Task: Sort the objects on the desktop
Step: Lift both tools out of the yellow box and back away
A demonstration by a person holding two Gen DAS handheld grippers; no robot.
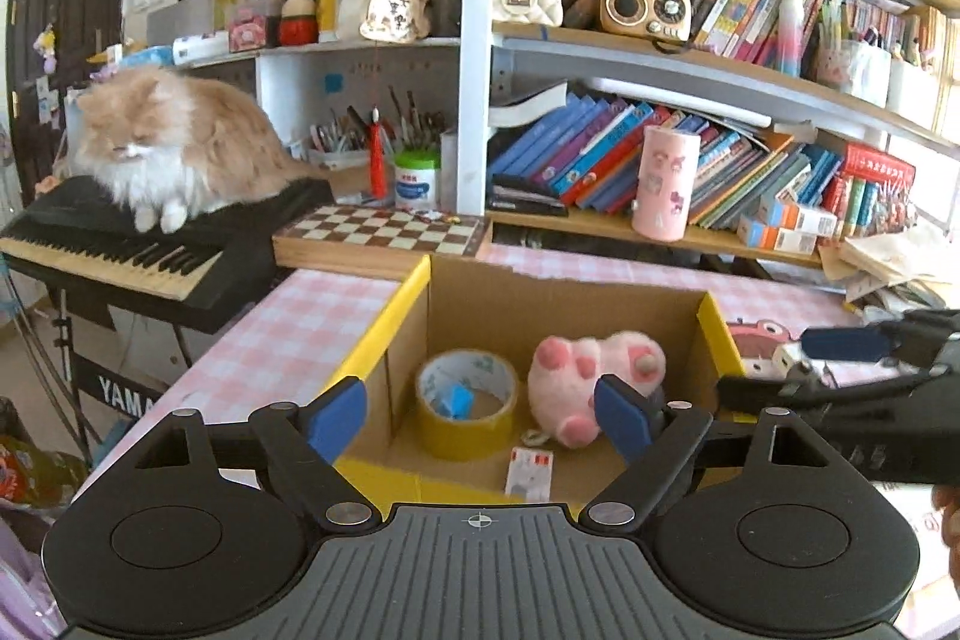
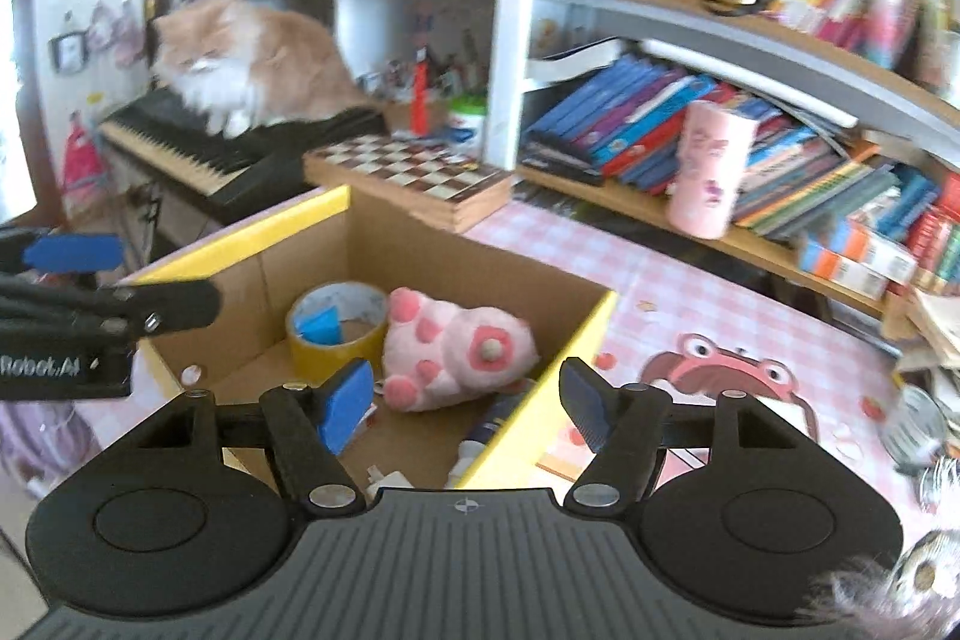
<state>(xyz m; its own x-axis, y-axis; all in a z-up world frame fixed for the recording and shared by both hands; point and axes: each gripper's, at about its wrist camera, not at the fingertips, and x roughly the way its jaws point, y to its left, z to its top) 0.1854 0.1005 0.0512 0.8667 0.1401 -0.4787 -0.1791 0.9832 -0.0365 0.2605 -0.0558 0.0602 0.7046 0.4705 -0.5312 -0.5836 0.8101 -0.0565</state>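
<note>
Reads "YAMA", cut off, in white on the dark keyboard stand (image 1: 123,394) at near left. Reads "Robot.AI" in white on the left gripper (image 2: 72,256) body, far left.

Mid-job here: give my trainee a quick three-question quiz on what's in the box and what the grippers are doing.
1. True or false: the tape roll lies inside the cardboard box.
2. What sits right beside the tape roll? A) pink plush toy B) chessboard C) pink cup
3. Fill in: both the left gripper and the right gripper are ____ and hold nothing.

Key: 1 true; 2 A; 3 open.
</note>
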